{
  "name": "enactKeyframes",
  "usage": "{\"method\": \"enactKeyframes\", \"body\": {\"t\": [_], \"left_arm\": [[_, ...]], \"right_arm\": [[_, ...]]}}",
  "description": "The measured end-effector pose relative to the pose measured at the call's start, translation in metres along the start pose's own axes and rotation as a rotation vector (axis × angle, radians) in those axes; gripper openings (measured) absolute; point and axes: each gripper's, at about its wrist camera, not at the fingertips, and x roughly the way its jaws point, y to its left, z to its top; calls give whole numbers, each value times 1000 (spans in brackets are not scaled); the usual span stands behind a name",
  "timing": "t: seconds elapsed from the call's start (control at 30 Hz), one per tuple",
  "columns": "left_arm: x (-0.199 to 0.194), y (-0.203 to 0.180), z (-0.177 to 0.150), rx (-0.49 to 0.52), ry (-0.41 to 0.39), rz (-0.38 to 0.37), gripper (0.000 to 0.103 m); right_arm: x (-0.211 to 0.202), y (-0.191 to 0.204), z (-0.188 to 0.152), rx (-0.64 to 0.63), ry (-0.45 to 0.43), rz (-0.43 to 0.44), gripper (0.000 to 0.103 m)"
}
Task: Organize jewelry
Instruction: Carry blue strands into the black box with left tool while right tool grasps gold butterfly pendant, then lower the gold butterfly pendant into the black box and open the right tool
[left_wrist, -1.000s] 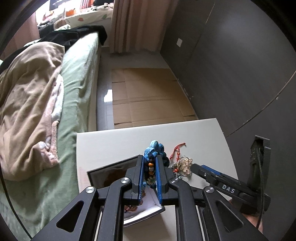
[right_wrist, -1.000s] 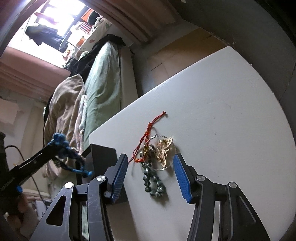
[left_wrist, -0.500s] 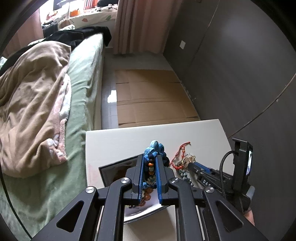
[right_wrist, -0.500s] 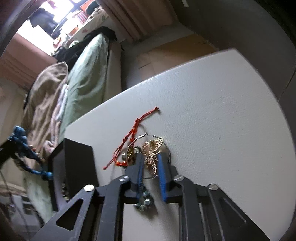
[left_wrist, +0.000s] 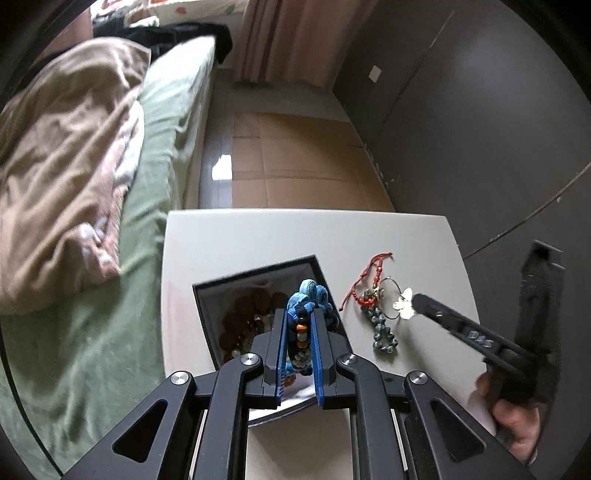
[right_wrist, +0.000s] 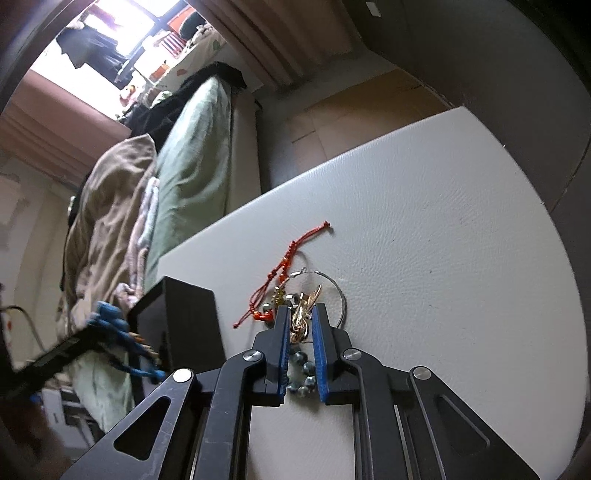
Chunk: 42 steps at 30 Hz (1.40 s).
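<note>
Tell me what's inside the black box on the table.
The black box has a pale lining and holds brown beads heaped with a few lighter ones. The left tongs, shut on a blue beaded bracelet, cover its near right part, so anything there is hidden.

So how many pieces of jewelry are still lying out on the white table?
3: a red string bracelet, a dark bead bracelet beside it, and a gold butterfly hoop pinched by the right gripper. More may hide underneath.

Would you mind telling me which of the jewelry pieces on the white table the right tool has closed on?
The gold butterfly hoop earring: its charm sits between the right tool pads, while the red cord bracelet and dark green bead bracelet lie loose beside it.
</note>
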Motion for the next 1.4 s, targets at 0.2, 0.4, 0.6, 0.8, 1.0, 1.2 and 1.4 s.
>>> {"method": "enactKeyframes", "body": {"t": [0.2,0.4,0.6,0.8,1.0,1.2,1.4], "left_arm": [[20,19,-5,-64,31,-17,26],[17,35,-13,-136,-39,-66,66],[5,41,-25,-186,-141,-121,66],[-1,50,-28,-213,-182,-172,66],[-4,60,-31,-225,-186,-205,66],[-14,71,-33,-248,-215,-219,66],[-19,77,-33,-268,-229,-244,67]], "right_arm": [[-16,2,1,7,-26,39,5],[-15,8,2,7,-24,68,5],[-12,13,-1,-24,4,-33,10],[-7,16,-12,-104,29,-124,50],[23,31,-26,-249,72,-254,50],[25,38,-28,-287,62,-268,32],[7,32,-29,-229,52,-154,32]]}}
